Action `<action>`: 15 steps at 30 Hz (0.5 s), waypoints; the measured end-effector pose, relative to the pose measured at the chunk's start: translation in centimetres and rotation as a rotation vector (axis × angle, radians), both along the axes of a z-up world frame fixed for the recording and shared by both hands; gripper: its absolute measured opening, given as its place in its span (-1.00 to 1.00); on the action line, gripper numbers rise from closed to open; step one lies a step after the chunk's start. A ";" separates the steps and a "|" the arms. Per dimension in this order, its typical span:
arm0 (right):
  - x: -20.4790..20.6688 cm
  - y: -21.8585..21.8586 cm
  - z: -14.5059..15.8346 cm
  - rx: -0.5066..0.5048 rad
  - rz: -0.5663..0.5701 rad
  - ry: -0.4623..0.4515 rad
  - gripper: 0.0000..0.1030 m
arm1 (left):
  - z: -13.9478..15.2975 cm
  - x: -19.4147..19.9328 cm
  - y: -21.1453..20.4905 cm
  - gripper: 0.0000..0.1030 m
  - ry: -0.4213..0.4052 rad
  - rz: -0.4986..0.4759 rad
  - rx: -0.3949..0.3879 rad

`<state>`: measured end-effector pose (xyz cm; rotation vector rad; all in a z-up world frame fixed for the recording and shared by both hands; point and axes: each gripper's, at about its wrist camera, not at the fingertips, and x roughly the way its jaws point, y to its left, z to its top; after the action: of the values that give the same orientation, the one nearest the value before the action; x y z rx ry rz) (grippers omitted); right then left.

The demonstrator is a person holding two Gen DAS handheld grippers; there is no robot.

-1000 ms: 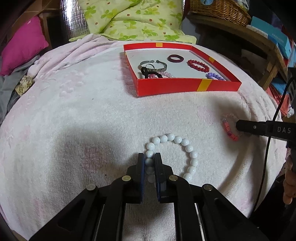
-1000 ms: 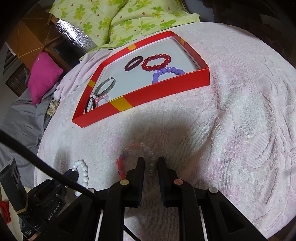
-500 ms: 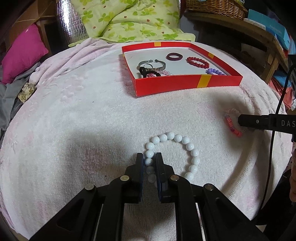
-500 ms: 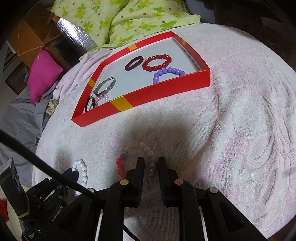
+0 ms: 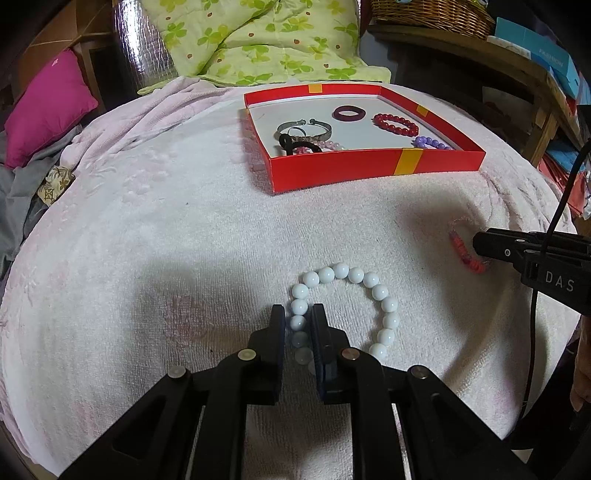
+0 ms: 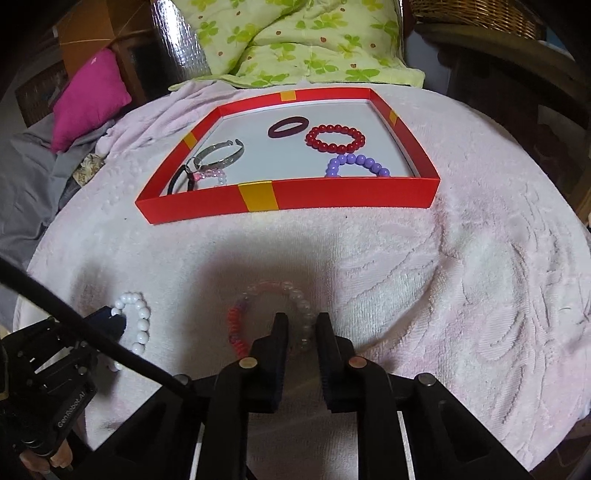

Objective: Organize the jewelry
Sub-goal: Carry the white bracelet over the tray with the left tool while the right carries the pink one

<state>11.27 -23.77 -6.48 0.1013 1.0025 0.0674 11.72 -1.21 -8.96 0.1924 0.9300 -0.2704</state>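
Over on the left, the left gripper (image 5: 298, 325) has its two fingers pressed in on the near-left run of the white bead bracelet (image 5: 369, 291), pinching a bead or two while the rest of the loop lies flat on the pale pink towel (image 5: 147, 229). To its right, the right gripper (image 6: 298, 332) is nipped onto the clear-beaded side of the pink and clear bracelet (image 6: 236, 325); the fingers look drawn in on the beads, though a little gap shows either side. Both pieces sit on the towel, near each other and well short of the red box (image 6: 332, 195).

By my reckoning the job is mostly done: the box already holds a silver bangle (image 6: 218, 151), a black hair tie (image 6: 177, 181) and a small pink bead bracelet (image 6: 212, 173) bunched together at its left, then a dark maroon ring (image 6: 288, 127), a red bead bracelet (image 6: 334, 138) and a purple bead bracelet (image 6: 356, 162) toward the right. Only the two gripped bracelets are left to lift and drop in.

The box's near wall stands between the grippers and the floor of the box, so each load will need raising over it. There is open floor in the middle; the left corner is crowded. Beyond lie a magenta cushion (image 5: 48, 110), a green floral quilt (image 5: 266, 40) and a wicker basket (image 5: 428, 14), none in the path
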 end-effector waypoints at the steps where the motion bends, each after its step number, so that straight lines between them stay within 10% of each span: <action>1: 0.1 0.0 0.0 -0.005 0.001 -0.002 -0.69 | 0.0 0.0 0.0 -0.72 -0.001 -0.001 0.003; 15: -0.6 -0.4 0.8 0.034 -0.009 -0.039 -0.83 | 0.4 0.0 0.7 -0.81 0.020 -0.011 -0.078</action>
<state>10.65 -24.14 -5.72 0.1348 0.9618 0.0775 11.72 -0.50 -8.56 0.1235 0.9368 -0.3181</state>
